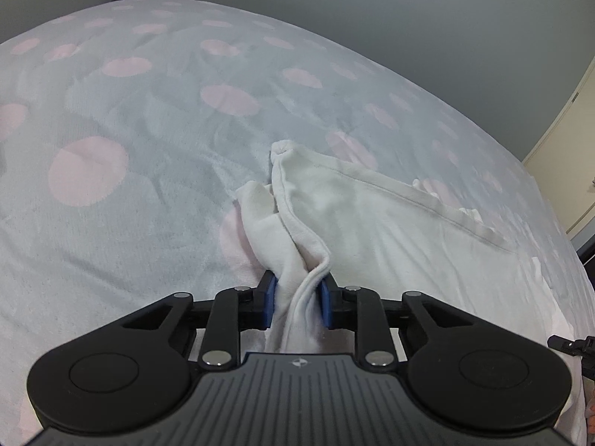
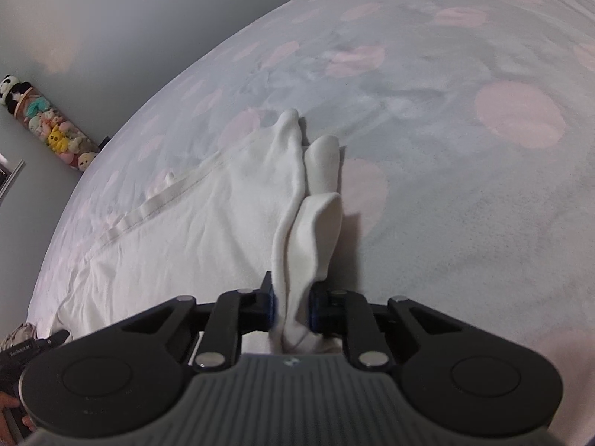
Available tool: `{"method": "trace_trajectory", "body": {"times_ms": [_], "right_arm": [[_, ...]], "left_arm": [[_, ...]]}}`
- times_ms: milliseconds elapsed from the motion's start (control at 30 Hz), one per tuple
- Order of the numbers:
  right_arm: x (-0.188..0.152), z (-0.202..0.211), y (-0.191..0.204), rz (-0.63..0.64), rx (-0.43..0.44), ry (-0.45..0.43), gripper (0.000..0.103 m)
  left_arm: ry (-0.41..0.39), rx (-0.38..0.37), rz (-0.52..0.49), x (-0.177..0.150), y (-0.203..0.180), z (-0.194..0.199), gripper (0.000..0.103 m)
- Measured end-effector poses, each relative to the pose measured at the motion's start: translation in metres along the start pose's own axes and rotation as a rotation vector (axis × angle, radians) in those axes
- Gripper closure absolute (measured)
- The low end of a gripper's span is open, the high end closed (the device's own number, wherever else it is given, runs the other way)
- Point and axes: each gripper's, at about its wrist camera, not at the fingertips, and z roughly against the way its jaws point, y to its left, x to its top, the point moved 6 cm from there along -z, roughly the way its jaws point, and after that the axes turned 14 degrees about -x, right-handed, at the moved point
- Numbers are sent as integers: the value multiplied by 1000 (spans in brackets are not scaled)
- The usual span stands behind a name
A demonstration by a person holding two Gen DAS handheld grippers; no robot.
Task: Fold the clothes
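Observation:
A white garment (image 1: 372, 223) lies spread on the bed, its hem band running toward the far right. My left gripper (image 1: 297, 297) is shut on a bunched fold of its left edge, with cloth passing between the blue pads. In the right wrist view the same white garment (image 2: 193, 230) lies to the left. My right gripper (image 2: 292, 304) is shut on a bunched fold of its right edge, and a loose flap stands up just ahead of the fingers.
The bed cover (image 1: 148, 148) is pale grey with pink dots and fills both views. A grey wall (image 1: 446, 37) lies beyond it. Stuffed toys (image 2: 55, 137) hang at the left wall. The other gripper's tip (image 1: 569, 343) shows at the right edge.

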Motion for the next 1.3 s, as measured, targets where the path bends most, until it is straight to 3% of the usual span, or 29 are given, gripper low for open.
{"method": "trace_trajectory", "body": {"times_ms": [133, 333, 800, 1067, 1300], "right_arm": [[4, 7, 8, -25, 4, 7, 86], [15, 31, 52, 47, 23, -28, 86], [24, 65, 199, 159, 200, -81, 87], [-28, 47, 294, 342, 271, -27, 87], [-83, 11, 336, 477, 247, 43, 87]], "left_arm": [[28, 0, -28, 5, -3, 0, 82], [82, 14, -108, 9, -10, 0, 83], [132, -52, -119, 16, -4, 2, 84], [173, -90, -131, 22, -1, 3, 85], [217, -109, -176, 26, -5, 4, 86]]}}
